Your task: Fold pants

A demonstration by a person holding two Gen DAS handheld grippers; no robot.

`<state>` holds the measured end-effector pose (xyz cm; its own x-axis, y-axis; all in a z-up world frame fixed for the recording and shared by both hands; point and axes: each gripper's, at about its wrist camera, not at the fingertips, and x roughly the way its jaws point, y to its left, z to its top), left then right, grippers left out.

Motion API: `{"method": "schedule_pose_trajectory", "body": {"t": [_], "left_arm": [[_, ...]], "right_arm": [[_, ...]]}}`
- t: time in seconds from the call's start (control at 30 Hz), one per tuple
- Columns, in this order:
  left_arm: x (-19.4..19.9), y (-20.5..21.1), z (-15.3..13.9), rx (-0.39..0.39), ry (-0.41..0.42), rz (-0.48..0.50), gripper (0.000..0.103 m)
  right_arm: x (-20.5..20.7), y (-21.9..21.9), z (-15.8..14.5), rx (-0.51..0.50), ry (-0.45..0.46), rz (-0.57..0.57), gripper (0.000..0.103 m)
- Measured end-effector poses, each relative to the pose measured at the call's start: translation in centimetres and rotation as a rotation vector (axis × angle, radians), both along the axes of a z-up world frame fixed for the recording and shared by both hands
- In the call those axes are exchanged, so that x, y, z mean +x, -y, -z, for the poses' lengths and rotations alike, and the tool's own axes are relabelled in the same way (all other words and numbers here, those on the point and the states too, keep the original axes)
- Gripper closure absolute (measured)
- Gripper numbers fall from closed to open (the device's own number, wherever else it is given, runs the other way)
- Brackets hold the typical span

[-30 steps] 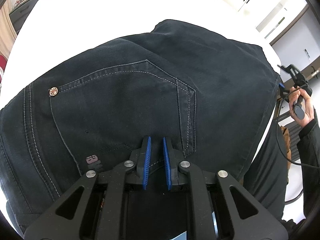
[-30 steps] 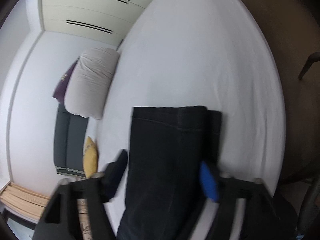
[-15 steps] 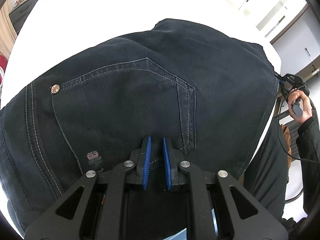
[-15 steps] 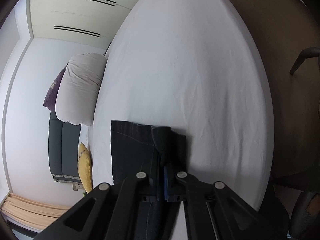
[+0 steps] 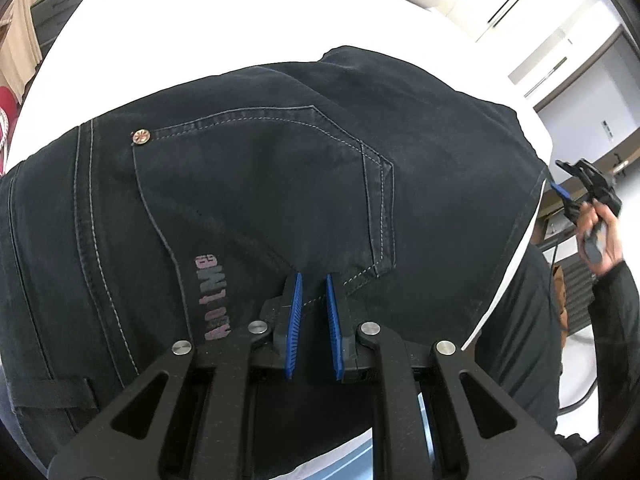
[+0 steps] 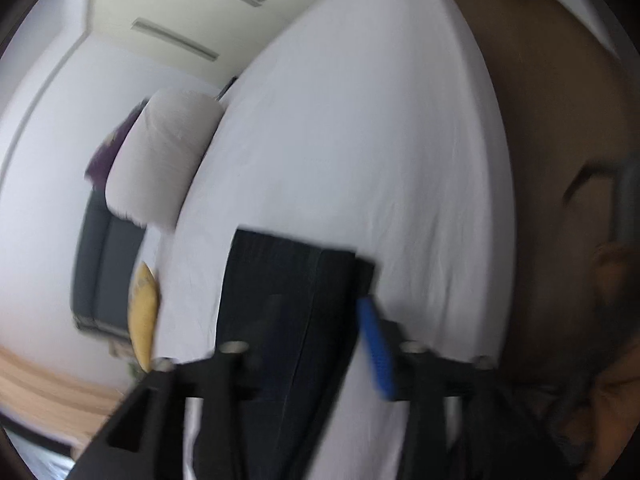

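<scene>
Dark pants (image 5: 260,200) lie on the white bed (image 5: 180,28), seat side up, filling the left wrist view. The back pocket (image 5: 264,184) runs from a rivet (image 5: 142,136) at ten o'clock across to stitching at three. The left gripper (image 5: 311,312) sits low at six o'clock over the cloth, blue fingers (image 5: 294,320) narrowly parted, nothing between them, tips at the pocket's lower seam. Pink lettering (image 5: 212,296) shows just to their nine o'clock.

At three o'clock in that view, a hand (image 5: 600,232) holds the right gripper (image 5: 576,184) off the bed's edge.

The right wrist view is blurred. There the right gripper (image 6: 316,320) has its fingers (image 6: 376,348) spread wide, with the folded pants (image 6: 288,300) on the bed (image 6: 360,140) showing between them; contact cannot be told. A pillow (image 6: 160,160) sits at ten o'clock and a yellow cushion (image 6: 143,320) at eight.
</scene>
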<state>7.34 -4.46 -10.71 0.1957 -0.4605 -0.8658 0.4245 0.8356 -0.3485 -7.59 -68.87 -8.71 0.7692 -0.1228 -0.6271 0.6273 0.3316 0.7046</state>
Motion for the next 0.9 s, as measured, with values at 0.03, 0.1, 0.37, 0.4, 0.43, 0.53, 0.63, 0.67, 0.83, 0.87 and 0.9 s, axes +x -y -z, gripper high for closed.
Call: {"method": "schedule_pose_trajectory", "body": {"t": [0.03, 0.1, 0.37, 0.4, 0.43, 0.53, 0.63, 0.67, 0.83, 0.87, 0.9], "left_arm": [[-0.1, -0.2, 0.0, -0.006, -0.001, -0.003, 0.091], [-0.2, -0.4, 0.0, -0.010, -0.001, -0.006, 0.091], [-0.6, -0.8, -0.1, -0.005, 0.013, 0.000, 0.091], [-0.7, -0.9, -0.1, -0.005, 0.013, -0.001, 0.091], [-0.7, -0.8, -0.1, -0.003, 0.012, -0.001, 0.091], [-0.7, -0.6, -0.2, 0.003, 0.016, 0.003, 0.091], [-0.8, -0.6, -0.2, -0.001, 0.017, -0.005, 0.091], [-0.8, -0.7, -0.2, -0.002, 0.013, -0.005, 0.091], [-0.9, -0.6, -0.3, 0.001, 0.014, -0.003, 0.091], [-0.8, -0.6, -0.3, 0.001, 0.013, -0.004, 0.091], [-0.8, -0.6, -0.3, 0.000, 0.012, -0.006, 0.091]], "right_arm": [[-0.2, -1.4, -0.7, 0.001, 0.011, -0.043, 0.050], [-0.1, -4.5, -1.6, 0.029, 0.040, -0.160, 0.050], [0.8, -20.4, 1.2, 0.286, 0.052, -0.581, 0.050], [0.9, -21.3, 1.8, 0.308, 0.047, -0.596, 0.050], [0.9, -22.1, 2.4, 0.325, 0.039, -0.599, 0.050], [0.6, -22.9, 3.7, 0.379, 0.042, -0.581, 0.051], [0.5, -23.0, 4.0, 0.393, 0.038, -0.568, 0.052], [0.6, -23.0, 4.0, 0.399, 0.040, -0.567, 0.053], [1.1, -23.1, 4.2, 0.443, 0.042, -0.566, 0.056], [1.0, -23.1, 4.2, 0.451, 0.049, -0.569, 0.056], [0.9, -23.3, 4.1, 0.448, 0.050, -0.577, 0.056]]}}
